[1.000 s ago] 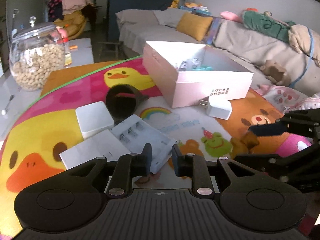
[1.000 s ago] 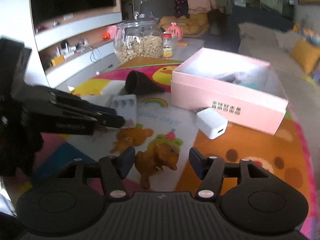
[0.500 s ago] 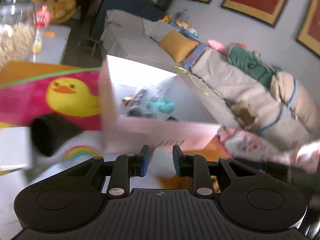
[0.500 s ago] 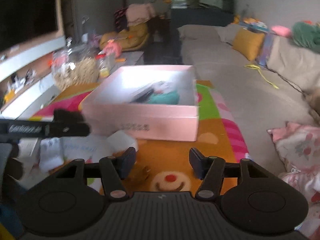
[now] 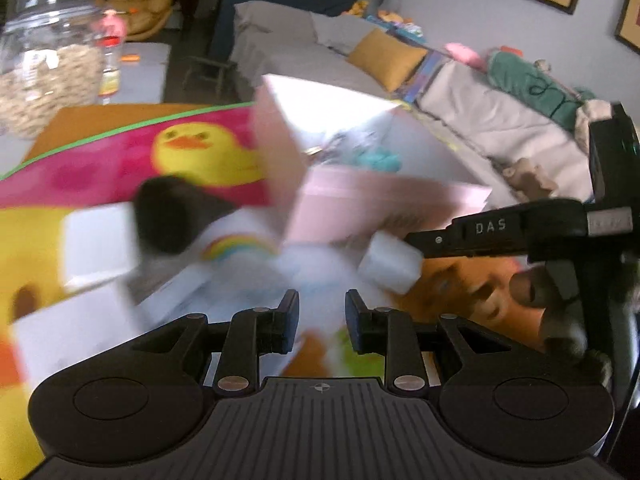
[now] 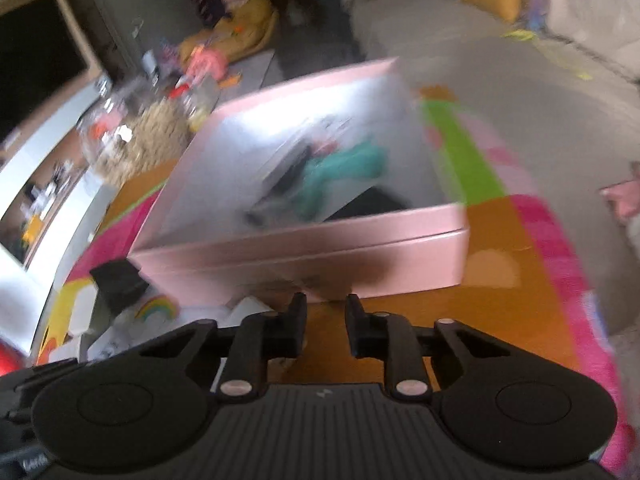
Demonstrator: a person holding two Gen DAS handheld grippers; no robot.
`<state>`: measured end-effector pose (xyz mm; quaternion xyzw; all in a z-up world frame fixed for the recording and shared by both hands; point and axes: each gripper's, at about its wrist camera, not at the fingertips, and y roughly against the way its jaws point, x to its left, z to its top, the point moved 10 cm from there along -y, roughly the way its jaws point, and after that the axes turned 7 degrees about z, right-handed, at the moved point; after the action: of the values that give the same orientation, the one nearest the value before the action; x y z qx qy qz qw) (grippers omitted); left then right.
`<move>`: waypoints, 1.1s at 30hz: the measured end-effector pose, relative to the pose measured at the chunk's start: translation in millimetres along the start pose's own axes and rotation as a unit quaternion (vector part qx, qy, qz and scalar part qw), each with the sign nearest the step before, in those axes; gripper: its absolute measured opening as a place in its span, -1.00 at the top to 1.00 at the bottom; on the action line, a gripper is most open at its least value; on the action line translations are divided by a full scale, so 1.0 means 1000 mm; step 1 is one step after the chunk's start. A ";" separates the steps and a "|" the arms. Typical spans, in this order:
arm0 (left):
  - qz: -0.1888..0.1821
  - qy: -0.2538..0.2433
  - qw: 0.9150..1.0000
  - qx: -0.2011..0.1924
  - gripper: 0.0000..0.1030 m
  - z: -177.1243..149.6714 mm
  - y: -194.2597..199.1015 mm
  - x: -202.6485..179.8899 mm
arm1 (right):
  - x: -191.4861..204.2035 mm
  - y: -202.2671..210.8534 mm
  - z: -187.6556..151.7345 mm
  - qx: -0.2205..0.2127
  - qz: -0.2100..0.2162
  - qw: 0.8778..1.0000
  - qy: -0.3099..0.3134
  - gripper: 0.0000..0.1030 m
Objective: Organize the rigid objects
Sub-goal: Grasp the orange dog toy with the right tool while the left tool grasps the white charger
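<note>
A: Though both views are blurred, the right tool [image 6: 326, 312] has just been closing; jaws narrow, nothing between them.
B: Left tool [image 5: 322, 312]?
A: Narrow too, empty. Pink box [image 6: 360, 256] sits mid-mat; white charger [image 5: 390, 266] just beside its front wall.

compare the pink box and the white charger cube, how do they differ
The pink box is large, open-topped and holds items; the white charger cube is small, closed and solid-looking. The box is pink; the cube is white. Both sit on the cartoon mat, the cube just in front of the box.
</note>
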<state>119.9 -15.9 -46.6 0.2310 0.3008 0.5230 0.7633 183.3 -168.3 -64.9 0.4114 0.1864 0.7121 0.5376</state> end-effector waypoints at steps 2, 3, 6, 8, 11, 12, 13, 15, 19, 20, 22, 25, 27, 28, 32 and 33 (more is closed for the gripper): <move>0.011 -0.027 1.000 -0.004 0.49 -0.008 0.011 0.006 | 0.022 -0.004 -0.013 0.026 0.040 0.999 0.026 0.74; 0.014 -0.037 0.999 -0.003 0.49 -0.012 0.015 0.008 | 0.034 -0.001 -0.020 0.036 0.066 0.996 0.044 0.75; 0.015 -0.067 0.998 0.015 0.49 -0.023 0.021 0.008 | 0.045 0.024 -0.029 0.016 0.105 0.993 0.055 0.75; 0.022 -0.077 0.997 0.012 0.46 -0.025 0.022 0.004 | 0.037 0.042 -0.029 -0.025 0.065 0.995 0.071 0.70; 0.031 -0.112 0.993 0.011 0.30 -0.030 0.021 -0.012 | 0.031 0.061 -0.038 -0.055 0.013 0.993 0.107 0.22; 0.028 -0.121 0.992 0.013 0.23 -0.032 0.021 -0.019 | 0.029 0.064 -0.041 -0.056 0.012 0.992 0.108 0.14; 0.022 -0.126 0.992 0.015 0.06 -0.033 0.019 -0.024 | 0.025 0.067 -0.045 -0.057 0.011 0.993 0.105 0.14; 0.007 -0.132 0.991 0.022 -0.16 -0.037 0.018 -0.035 | 0.018 0.071 -0.049 -0.063 0.008 0.993 0.095 0.13; -0.021 -0.139 0.990 0.026 -0.31 -0.040 0.018 -0.050 | 0.005 0.079 -0.049 -0.082 -0.014 0.993 0.088 0.07; -0.032 -0.128 0.991 0.015 -0.28 -0.036 0.021 -0.053 | 0.004 0.079 -0.049 -0.084 -0.020 0.992 0.090 0.07; -0.027 -0.114 0.993 -0.023 -0.27 -0.023 0.028 -0.053 | 0.000 0.080 -0.050 -0.087 -0.028 0.991 0.094 0.07; 0.033 -0.130 0.989 -0.061 -0.27 -0.004 0.025 -0.046 | -0.007 0.076 -0.055 -0.085 -0.043 0.990 0.100 0.06; 0.042 -0.132 0.989 -0.045 -0.27 0.000 0.012 -0.041 | -0.008 0.075 -0.061 -0.082 -0.039 0.990 0.109 0.06; 0.041 -0.130 0.990 -0.039 -0.27 0.001 0.005 -0.040 | -0.004 0.075 -0.065 -0.081 -0.026 0.989 0.118 0.06; 0.026 -0.120 0.992 -0.024 -0.26 0.001 -0.021 -0.041 | 0.023 0.087 -0.077 -0.089 0.037 0.981 0.169 -0.11; 0.022 -0.118 0.993 -0.021 -0.22 0.000 -0.024 -0.040 | 0.028 0.090 -0.079 -0.091 0.043 0.979 0.180 -0.16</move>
<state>124.7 -62.1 -54.4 0.2817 0.1922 0.5148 0.7866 63.7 -160.1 -37.4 0.2333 0.1966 0.8107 0.4996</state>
